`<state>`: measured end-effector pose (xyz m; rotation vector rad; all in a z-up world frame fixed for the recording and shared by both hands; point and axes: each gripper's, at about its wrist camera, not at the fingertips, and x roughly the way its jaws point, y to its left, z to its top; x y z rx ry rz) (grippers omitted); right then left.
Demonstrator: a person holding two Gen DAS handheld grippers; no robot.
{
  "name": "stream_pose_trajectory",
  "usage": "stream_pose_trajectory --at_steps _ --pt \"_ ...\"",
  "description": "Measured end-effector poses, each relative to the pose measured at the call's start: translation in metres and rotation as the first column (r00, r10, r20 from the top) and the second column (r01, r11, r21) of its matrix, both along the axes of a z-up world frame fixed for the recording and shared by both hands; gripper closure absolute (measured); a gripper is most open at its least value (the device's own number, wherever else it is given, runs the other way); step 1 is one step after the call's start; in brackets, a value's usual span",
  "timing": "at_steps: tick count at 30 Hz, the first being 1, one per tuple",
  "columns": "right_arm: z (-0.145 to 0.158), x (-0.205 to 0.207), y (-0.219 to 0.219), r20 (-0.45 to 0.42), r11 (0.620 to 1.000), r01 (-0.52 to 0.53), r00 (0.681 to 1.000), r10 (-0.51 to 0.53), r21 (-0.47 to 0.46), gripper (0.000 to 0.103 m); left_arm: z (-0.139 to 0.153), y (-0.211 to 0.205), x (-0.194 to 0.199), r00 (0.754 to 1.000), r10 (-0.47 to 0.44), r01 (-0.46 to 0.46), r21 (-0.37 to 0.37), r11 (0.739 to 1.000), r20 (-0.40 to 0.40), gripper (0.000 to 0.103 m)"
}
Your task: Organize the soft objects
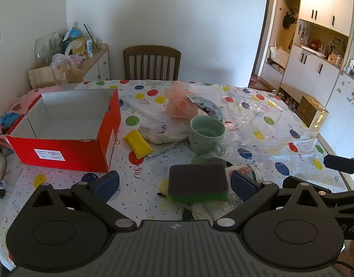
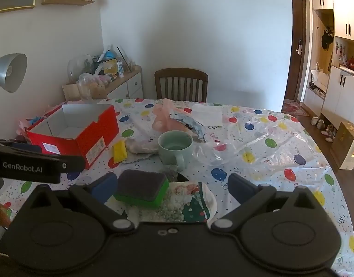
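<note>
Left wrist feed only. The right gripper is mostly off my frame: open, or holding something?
Observer: The right gripper is open, nothing pinched. The sponge lies ahead, nearer its left finger.
Operator: Anything near the chair?
Observer: A flat white sheet lies on the tablecloth just in front of it.
Operator: What's the pale curve at my left edge?
Observer: A silver desk lamp, shade tilted down toward the table.

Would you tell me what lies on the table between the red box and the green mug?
A yellow sponge and a whitish cloth lie between the red box and the green mug, clearest in the left wrist view.
</note>
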<state>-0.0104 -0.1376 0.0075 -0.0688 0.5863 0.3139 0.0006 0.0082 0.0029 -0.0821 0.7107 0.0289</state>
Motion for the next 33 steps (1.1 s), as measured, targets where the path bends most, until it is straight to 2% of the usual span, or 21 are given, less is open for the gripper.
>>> stream_pose_trajectory --at_steps 16,33 --pt "-0.0012 0.0001 0.0025 -0.01 1.0 0.006 1.0 -0.006 -0.01 0.001 -0.0009 0.0035 0.0 1.0 0.021 -0.021 0.009 1.0 -0.006 0.0" --pt "-0.0029 0.0011 0.0061 -0.01 1.0 0.005 1.0 -0.005 -0.012 0.001 -0.0014 0.0054 0.0022 1.0 0.0 0.001 -0.005 1.0 0.011 0.0"
